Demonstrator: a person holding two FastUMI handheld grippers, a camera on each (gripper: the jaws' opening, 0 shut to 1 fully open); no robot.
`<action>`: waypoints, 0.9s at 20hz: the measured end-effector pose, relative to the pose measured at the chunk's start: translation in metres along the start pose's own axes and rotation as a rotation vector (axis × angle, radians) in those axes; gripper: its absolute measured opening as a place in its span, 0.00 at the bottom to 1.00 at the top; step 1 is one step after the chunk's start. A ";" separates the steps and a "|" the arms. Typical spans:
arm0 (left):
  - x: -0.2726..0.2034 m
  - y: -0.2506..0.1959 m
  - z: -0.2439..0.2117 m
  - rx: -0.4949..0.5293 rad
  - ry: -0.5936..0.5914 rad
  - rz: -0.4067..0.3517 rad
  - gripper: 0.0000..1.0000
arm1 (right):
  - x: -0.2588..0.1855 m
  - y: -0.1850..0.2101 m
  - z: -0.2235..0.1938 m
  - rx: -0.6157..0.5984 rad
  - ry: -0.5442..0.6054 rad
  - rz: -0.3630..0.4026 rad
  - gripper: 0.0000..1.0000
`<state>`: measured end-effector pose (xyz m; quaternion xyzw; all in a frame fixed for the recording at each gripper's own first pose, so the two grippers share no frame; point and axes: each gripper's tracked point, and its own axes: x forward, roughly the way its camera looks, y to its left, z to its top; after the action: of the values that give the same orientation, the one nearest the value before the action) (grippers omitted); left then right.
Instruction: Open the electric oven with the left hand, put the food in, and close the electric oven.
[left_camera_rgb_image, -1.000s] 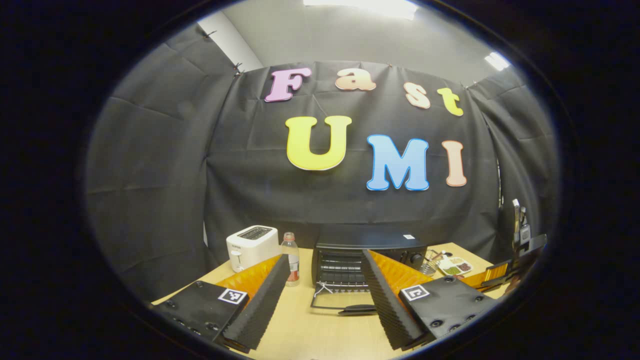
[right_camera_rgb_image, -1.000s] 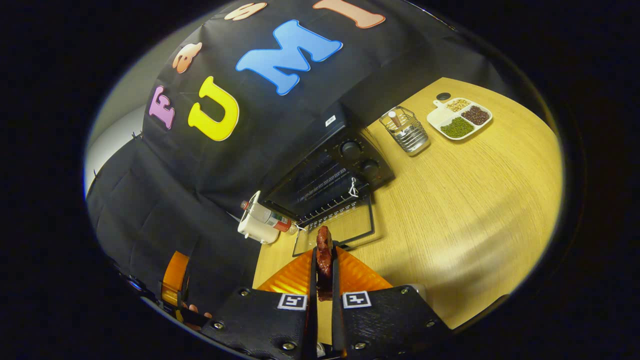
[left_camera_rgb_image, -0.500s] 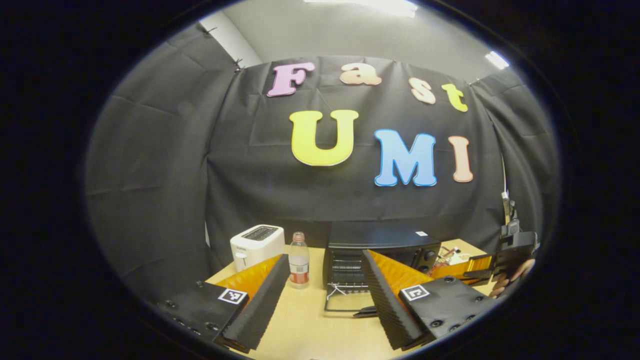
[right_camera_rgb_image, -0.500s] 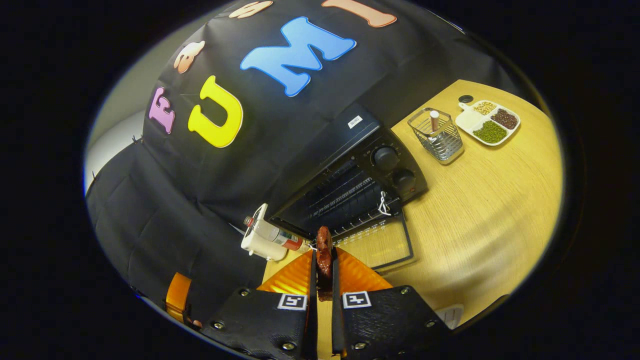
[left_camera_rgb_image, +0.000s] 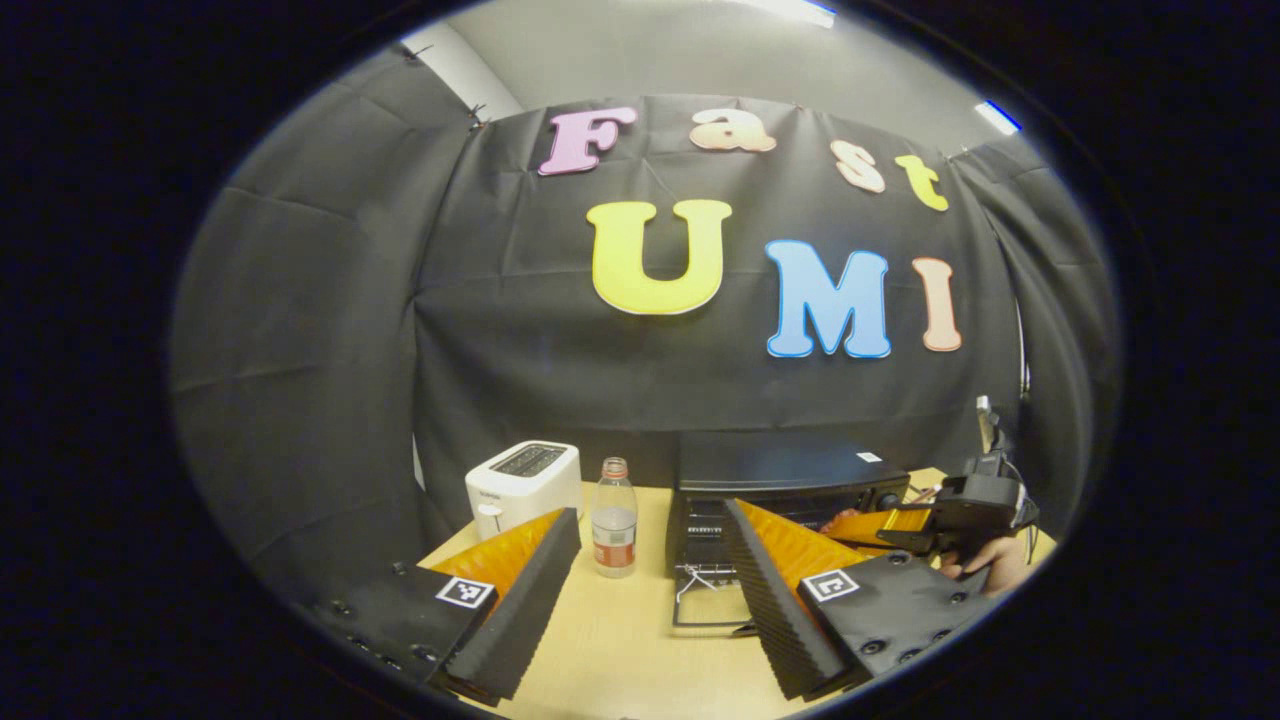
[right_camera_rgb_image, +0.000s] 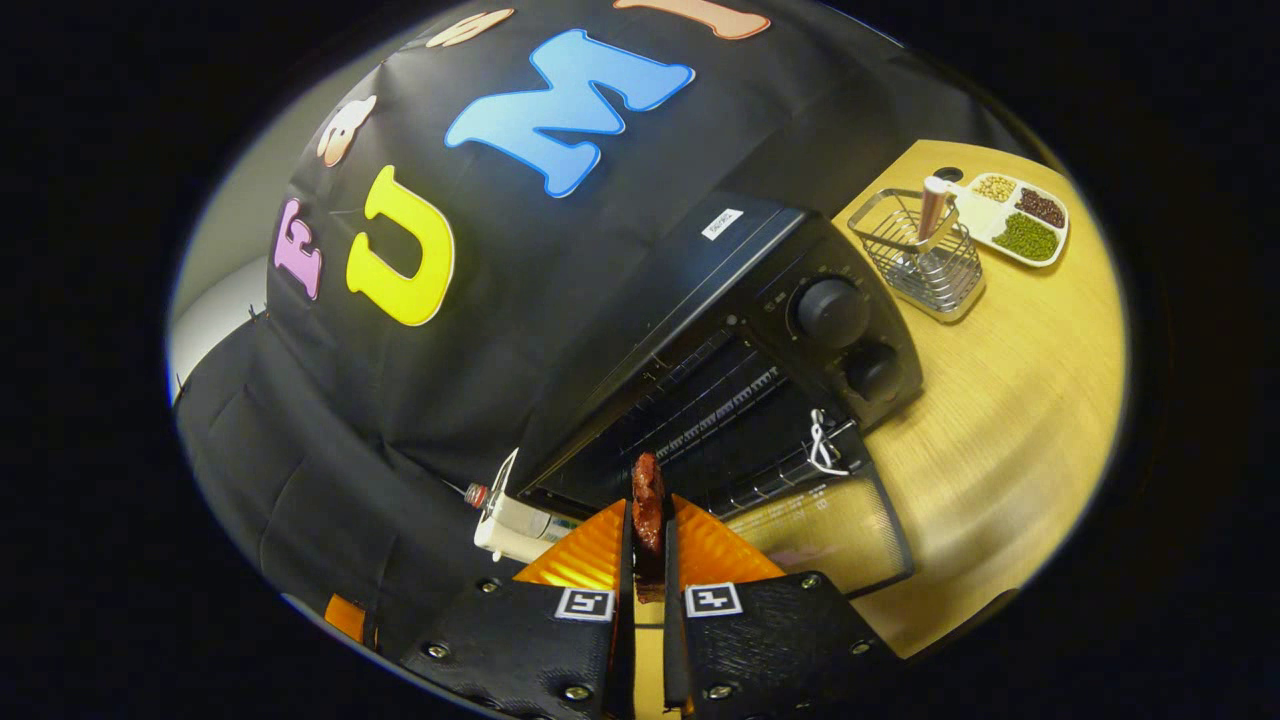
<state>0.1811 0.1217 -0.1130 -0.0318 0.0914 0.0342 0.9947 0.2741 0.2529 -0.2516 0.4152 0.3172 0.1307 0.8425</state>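
The black electric oven (right_camera_rgb_image: 740, 290) stands at the back of the wooden table, its glass door (right_camera_rgb_image: 830, 520) folded down flat and the wire rack (right_camera_rgb_image: 720, 400) showing inside. My right gripper (right_camera_rgb_image: 648, 545) is shut on a reddish-brown piece of food (right_camera_rgb_image: 648, 495), held just in front of the oven's mouth, above the door. In the left gripper view the oven (left_camera_rgb_image: 790, 470) sits behind my open left gripper (left_camera_rgb_image: 650, 515), which holds nothing. The right gripper (left_camera_rgb_image: 900, 525) and the hand (left_camera_rgb_image: 985, 575) holding it show at the far right there.
A white toaster (left_camera_rgb_image: 522, 480) and a small bottle (left_camera_rgb_image: 614, 515) stand left of the oven. Right of it are a wire basket (right_camera_rgb_image: 925, 260) holding a stick and a divided plate (right_camera_rgb_image: 1020, 215) of beans. Bare table (right_camera_rgb_image: 1000, 400) lies in front.
The right gripper has carried the food closer to the oven's opening. The left gripper has drifted leftward, staying open, so the oven sits farther right in its view.
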 end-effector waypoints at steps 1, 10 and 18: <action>0.001 0.001 -0.001 0.008 0.008 0.001 0.96 | 0.010 0.000 0.001 0.011 -0.006 0.003 0.12; 0.000 0.015 -0.019 0.038 0.078 0.018 0.91 | 0.060 -0.001 0.015 0.056 -0.124 0.034 0.12; 0.003 0.003 -0.025 0.070 0.092 0.000 0.96 | 0.074 -0.021 0.030 -0.021 -0.186 -0.047 0.12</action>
<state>0.1793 0.1232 -0.1382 0.0013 0.1381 0.0296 0.9900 0.3489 0.2573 -0.2862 0.4091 0.2458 0.0749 0.8756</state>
